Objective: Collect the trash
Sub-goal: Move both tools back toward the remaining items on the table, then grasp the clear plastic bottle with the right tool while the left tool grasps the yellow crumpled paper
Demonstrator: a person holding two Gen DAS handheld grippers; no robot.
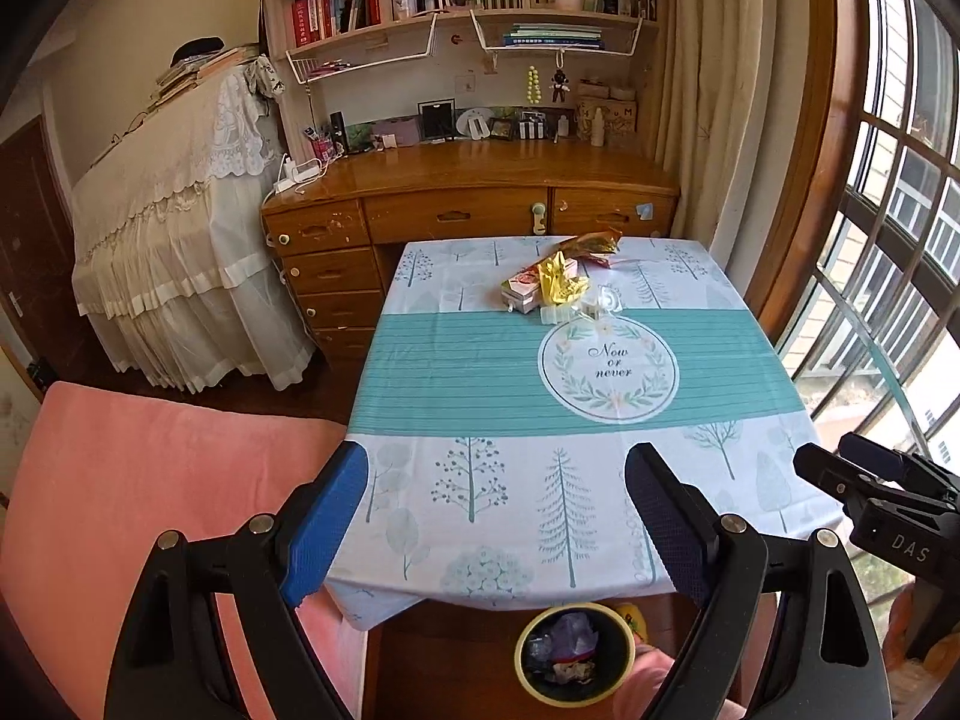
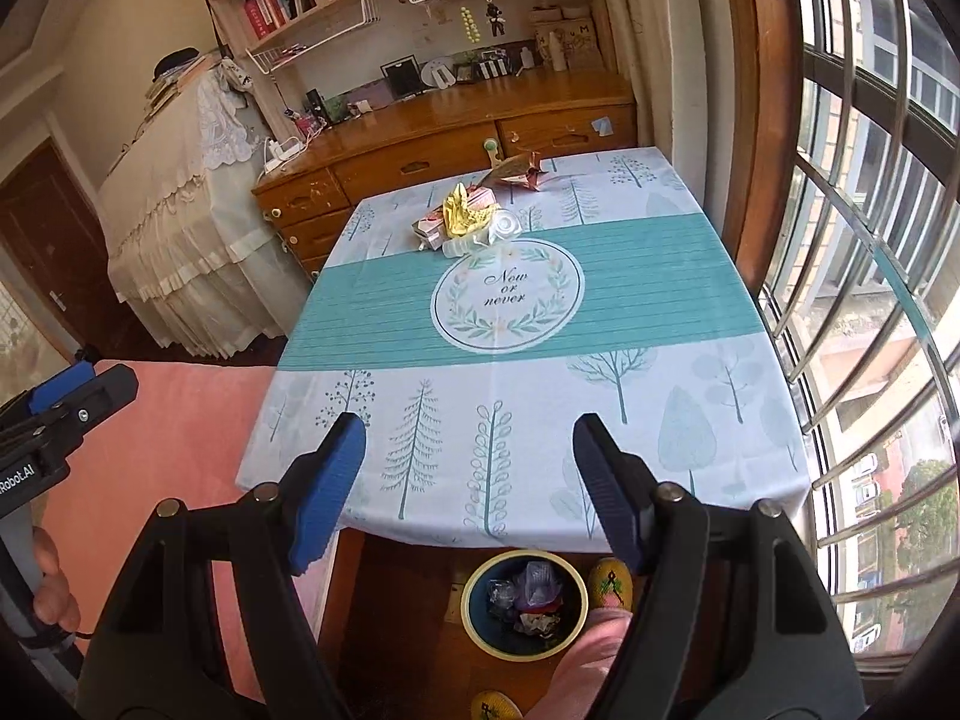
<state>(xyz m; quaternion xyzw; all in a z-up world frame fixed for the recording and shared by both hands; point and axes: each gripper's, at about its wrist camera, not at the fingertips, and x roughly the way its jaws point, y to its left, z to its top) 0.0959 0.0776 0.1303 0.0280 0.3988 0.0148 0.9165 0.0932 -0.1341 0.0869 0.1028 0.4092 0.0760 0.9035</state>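
Bedroom table (image 1: 468, 372) under patterned cloth: trash pile (image 1: 558, 285) at 12 o'clock, far edge. Bin (image 1: 576, 657) on floor at 6, presumably for drop-off. Left tool (image 1: 495, 516) and right tool (image 2: 468, 480) both gape, holding nothing.

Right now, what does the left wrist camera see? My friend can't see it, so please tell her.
An open, empty left gripper hangs above a tree-print tablecloth, with a pile of crumpled wrappers at the table's far end. Below the near edge sits a round yellow-rimmed bin holding trash.
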